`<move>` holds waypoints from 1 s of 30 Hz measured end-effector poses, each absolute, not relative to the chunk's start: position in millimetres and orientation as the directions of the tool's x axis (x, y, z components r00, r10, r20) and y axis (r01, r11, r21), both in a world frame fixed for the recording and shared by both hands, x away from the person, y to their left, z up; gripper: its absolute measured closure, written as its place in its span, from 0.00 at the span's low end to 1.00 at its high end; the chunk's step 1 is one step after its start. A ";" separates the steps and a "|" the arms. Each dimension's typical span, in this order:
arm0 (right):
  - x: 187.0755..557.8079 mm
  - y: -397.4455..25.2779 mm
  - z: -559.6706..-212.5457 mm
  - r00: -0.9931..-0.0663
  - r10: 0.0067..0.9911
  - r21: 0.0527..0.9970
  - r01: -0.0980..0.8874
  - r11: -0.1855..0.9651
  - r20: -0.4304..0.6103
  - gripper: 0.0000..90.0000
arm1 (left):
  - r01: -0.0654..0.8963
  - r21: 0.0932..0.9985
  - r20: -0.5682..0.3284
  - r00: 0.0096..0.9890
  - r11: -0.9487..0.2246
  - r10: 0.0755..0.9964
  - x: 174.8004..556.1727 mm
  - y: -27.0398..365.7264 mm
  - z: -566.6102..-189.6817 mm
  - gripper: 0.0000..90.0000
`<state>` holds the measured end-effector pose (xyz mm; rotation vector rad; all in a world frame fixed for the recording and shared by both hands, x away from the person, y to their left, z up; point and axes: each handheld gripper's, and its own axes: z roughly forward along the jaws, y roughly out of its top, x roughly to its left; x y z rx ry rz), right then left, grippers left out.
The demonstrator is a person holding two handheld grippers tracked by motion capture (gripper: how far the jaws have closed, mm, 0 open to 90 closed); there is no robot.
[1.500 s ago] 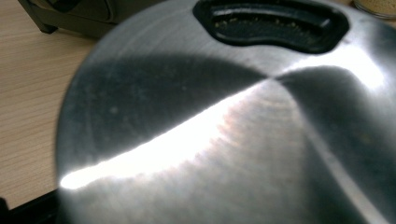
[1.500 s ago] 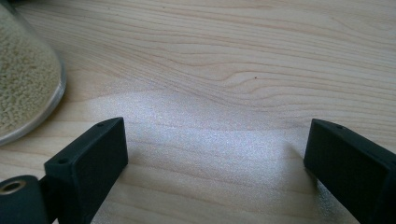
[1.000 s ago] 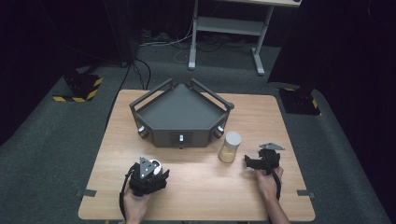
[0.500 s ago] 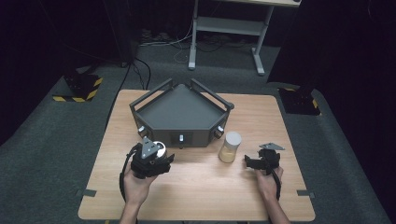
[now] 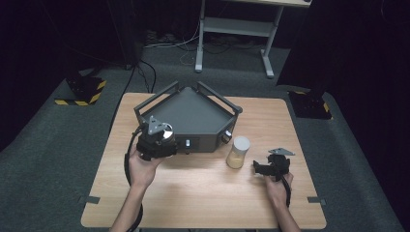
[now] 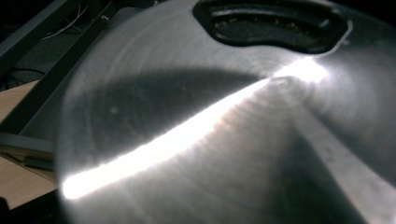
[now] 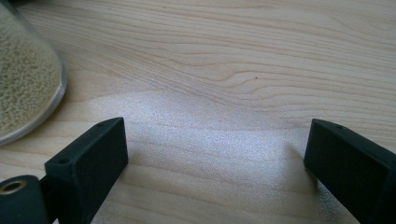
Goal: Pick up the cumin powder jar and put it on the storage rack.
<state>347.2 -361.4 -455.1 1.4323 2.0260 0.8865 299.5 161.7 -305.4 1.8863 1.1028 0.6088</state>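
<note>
- Brushed grey metal is filling the left gripper view: the pan (image 6: 224, 121) of the scale, with a bright streak of light running across it and a dark recess (image 6: 273, 23) sitting at its far edge.
- The high view is showing the whole scale (image 5: 191, 121), a dark three-cornered machine sitting toward the table's (image 5: 203, 193) far edge, left of centre.
- The left gripper (image 5: 155, 142) is hovering at the scale's near left corner; whether it is released or clenched I cannot tell.
- The right gripper (image 7: 215, 154) is resting low over bare wood near the table's right edge, its jaws spread wide and grasping nothing.
- The jar (image 5: 238, 152) of pale grains is standing just in front of the scale's near right corner, close beside the right gripper; its glass wall is showing at the left edge of the right gripper view.
</note>
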 end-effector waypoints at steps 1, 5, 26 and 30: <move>347.2 -361.4 -455.1 -0.321 0.947 0.749 0.620 0.234 -0.031 0.06 | 0.461 0.851 -0.008 0.491 -0.252 0.871 303.7 161.1 -303.0 0.35; 347.3 -361.7 -455.1 -0.322 0.946 0.749 0.620 0.235 -0.030 0.06 | 0.473 0.850 -0.024 0.476 -0.233 0.879 320.3 156.7 -297.0 0.35; 347.7 -362.6 -455.1 -0.324 0.946 0.749 0.620 0.233 -0.026 0.06 | 0.535 0.818 -0.009 0.379 -0.212 0.925 395.0 112.5 -300.0 0.35; 347.9 -362.9 -454.9 -0.329 0.944 0.748 0.620 0.236 -0.025 0.06 | 0.551 0.808 -0.003 0.358 -0.208 0.934 404.9 105.9 -306.3 0.35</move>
